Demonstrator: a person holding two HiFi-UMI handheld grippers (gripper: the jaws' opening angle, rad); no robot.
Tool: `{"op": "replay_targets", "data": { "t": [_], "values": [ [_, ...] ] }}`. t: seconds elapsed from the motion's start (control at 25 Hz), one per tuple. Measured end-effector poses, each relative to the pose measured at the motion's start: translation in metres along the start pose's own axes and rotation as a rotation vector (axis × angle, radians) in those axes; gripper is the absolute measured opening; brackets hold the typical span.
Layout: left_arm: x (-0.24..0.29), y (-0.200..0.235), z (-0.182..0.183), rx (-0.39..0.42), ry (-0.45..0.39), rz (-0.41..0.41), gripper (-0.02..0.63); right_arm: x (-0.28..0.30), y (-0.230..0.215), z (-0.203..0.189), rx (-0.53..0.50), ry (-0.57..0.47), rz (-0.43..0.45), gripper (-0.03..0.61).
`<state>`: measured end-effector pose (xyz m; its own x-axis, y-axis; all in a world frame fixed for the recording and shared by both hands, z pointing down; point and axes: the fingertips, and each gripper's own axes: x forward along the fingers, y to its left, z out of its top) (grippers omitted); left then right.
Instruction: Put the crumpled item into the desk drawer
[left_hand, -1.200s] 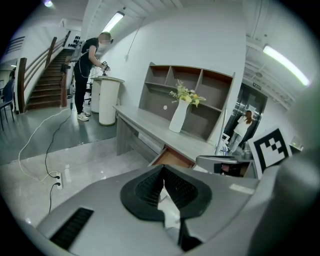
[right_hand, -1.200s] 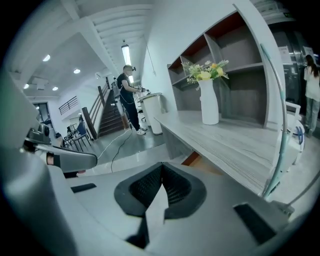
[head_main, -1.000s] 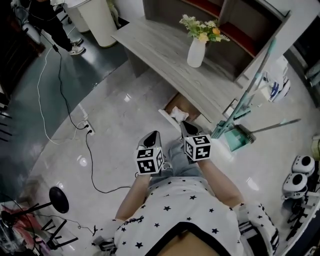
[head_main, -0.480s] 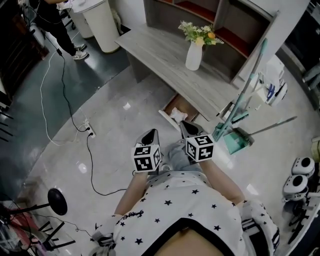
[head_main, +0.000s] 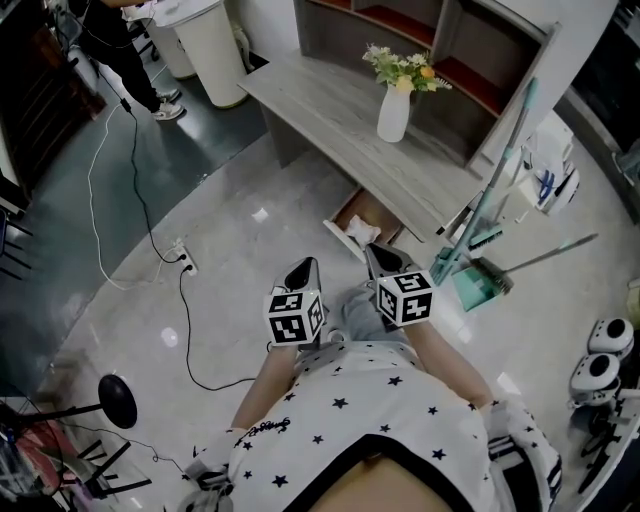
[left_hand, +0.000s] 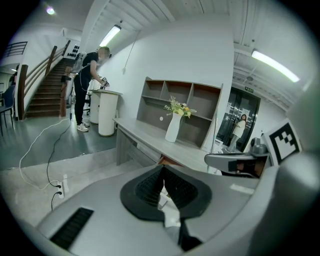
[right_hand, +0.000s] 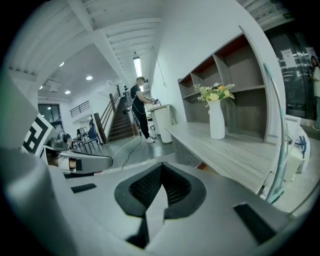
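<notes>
In the head view a white crumpled item lies inside the open drawer under the grey desk. My left gripper and right gripper hover side by side just in front of the drawer, pointing toward it. The right tips are close to the drawer's front panel. In the left gripper view the jaws meet at their tips, and I see nothing held. The right gripper is likewise shut and empty in its own view.
A white vase of flowers stands on the desk, with shelves behind. A broom and teal dustpan lean at the desk's right end. A cable and power strip lie on the floor to the left. A person stands by white bins far left.
Both grippers have risen a little in front of the drawer, still shut. The crumpled item has stayed in the drawer.
</notes>
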<state>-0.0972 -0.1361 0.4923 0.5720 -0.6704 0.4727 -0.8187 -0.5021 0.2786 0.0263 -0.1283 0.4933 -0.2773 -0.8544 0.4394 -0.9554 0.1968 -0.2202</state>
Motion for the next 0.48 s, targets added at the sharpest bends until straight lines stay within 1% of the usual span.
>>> {"op": "replay_targets", "data": {
  "t": [0.08,0.48],
  "values": [
    [0.0,0.0,0.0,-0.001,0.0,-0.001,0.012,0.0,0.003,0.002,-0.015,-0.003,0.003,-0.008],
    [0.001,0.002,0.001,-0.005,0.001,-0.004,0.012,0.004,0.013,0.011,-0.002,-0.025,0.045,-0.008]
  ]
}}
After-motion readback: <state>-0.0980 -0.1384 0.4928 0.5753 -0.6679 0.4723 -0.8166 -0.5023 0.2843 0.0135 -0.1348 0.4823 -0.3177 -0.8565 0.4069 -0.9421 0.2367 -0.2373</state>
